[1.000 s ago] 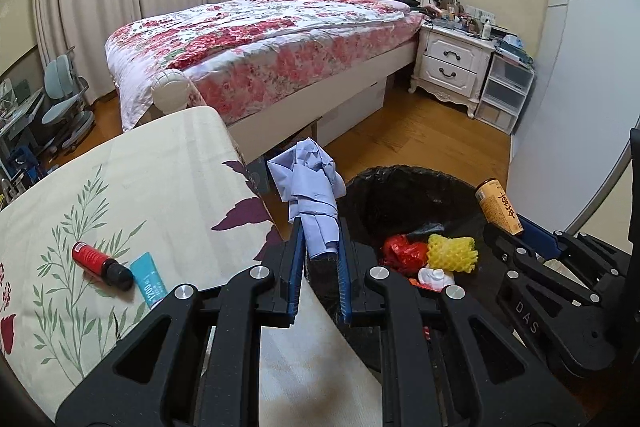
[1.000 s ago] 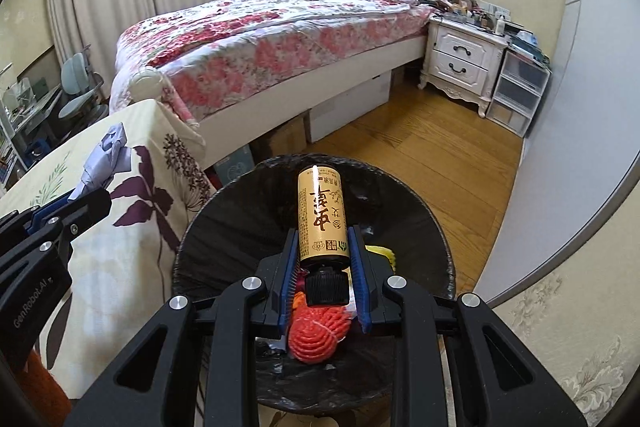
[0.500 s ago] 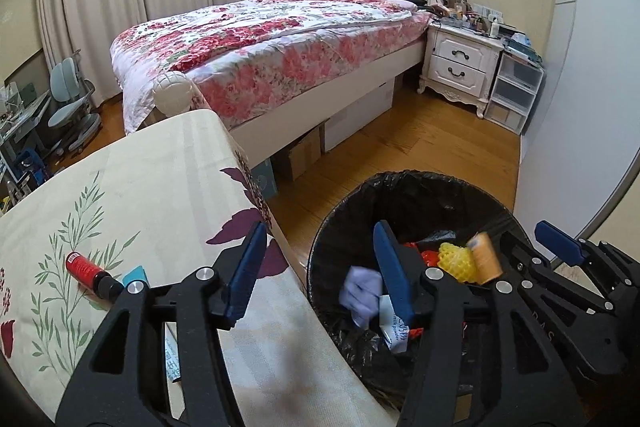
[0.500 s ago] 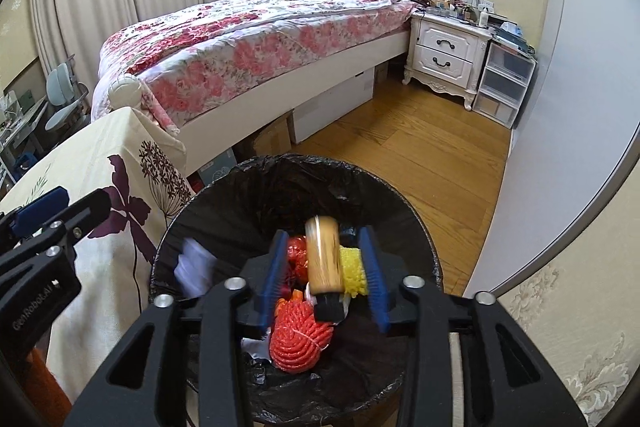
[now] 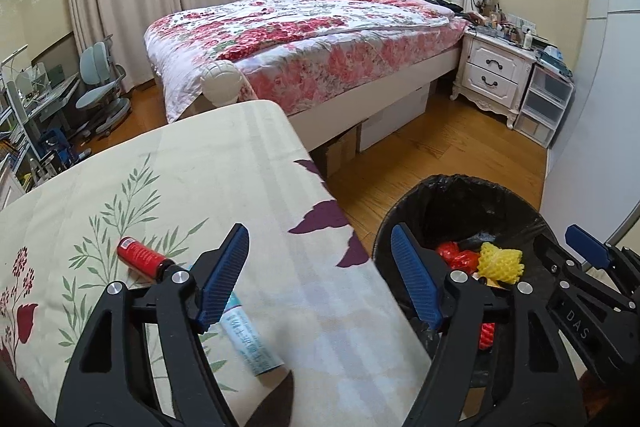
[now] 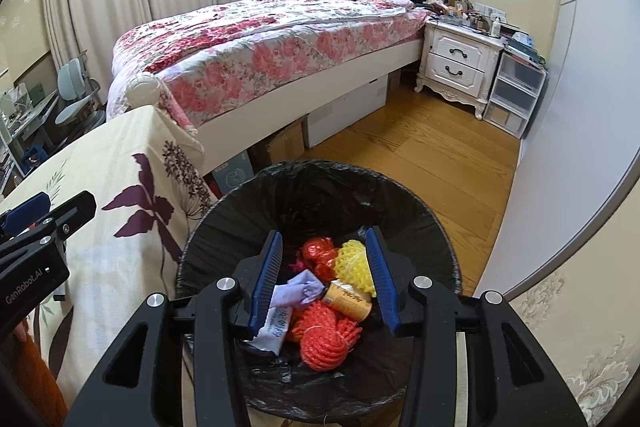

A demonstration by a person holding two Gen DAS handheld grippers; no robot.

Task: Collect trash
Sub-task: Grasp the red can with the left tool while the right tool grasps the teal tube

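Most of the trash is in the bin, two things still wait on the table

The left gripper (image 5: 318, 273) has just been opening wider and holds nothing; the right gripper (image 6: 326, 281) is open and empty above the bin (image 6: 400, 199). Inside lie the purple cloth (image 6: 304, 287), the yellow can (image 6: 348, 301), and red and yellow net wraps. On the flowered table cover (image 5: 200, 167), the red bottle (image 5: 140, 255) and the blue tube (image 5: 250, 341) look like the trash left to pick up

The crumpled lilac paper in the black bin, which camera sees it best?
The right wrist view: the crumpled lilac paper lies in plain sight inside the black-lined bin, between that gripper's open fingers. In the left wrist view a finger hides that part of the bin, so none shows.
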